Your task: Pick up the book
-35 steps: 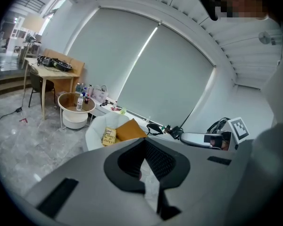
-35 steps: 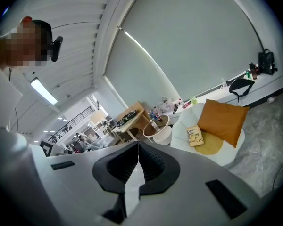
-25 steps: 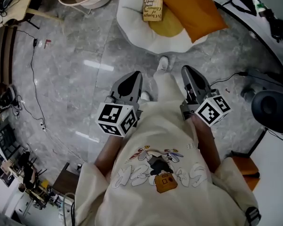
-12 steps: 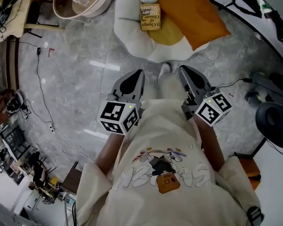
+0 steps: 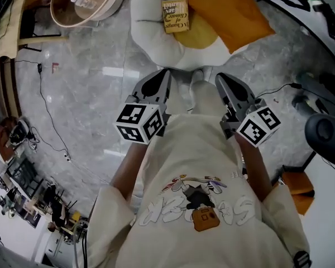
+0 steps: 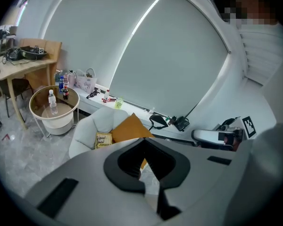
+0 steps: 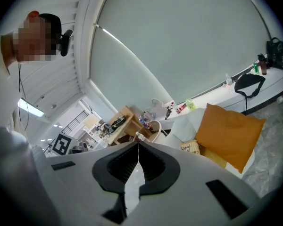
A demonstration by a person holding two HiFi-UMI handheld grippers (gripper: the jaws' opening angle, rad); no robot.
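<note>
Entry 1, nearest. We logged the left gripper (image 5: 161, 78) and the right gripper (image 5: 221, 79) held side by side in front of the person's cream shirt (image 5: 195, 205), both aimed forward and somewhat down. On each, the jaws stood together at the tips with nothing between them. Both were empty.

Entry 2. We logged grey marble floor (image 5: 89, 82) under and ahead of the grippers, with the person's shoe (image 5: 196, 76) between them.

Entry 3. We logged a white padded chair (image 5: 148, 35) just beyond the shoe.

Entry 4, the task's item. We logged the book (image 5: 175, 8) lying cover up on the chair's seat, toward its back. Its right edge lay against an orange cushion (image 5: 226, 10) and a yellow seat pad (image 5: 198, 33). It was well apart from both grippers, and neither touched it.

Entry 5, farthest. We logged a round side table (image 5: 103, 7) left of the chair, with a water bottle (image 5: 81, 3) on it.

Handling note. We judged the step in hand to be the approach, with the pickup itself not begun. We judged that one gripper should lead and open its jaws wide before arriving. The book's free left edge looked the better side to take. The seat looked soft, so we judged that a low, shallow entry under that edge would suit better than pressing down.
</note>
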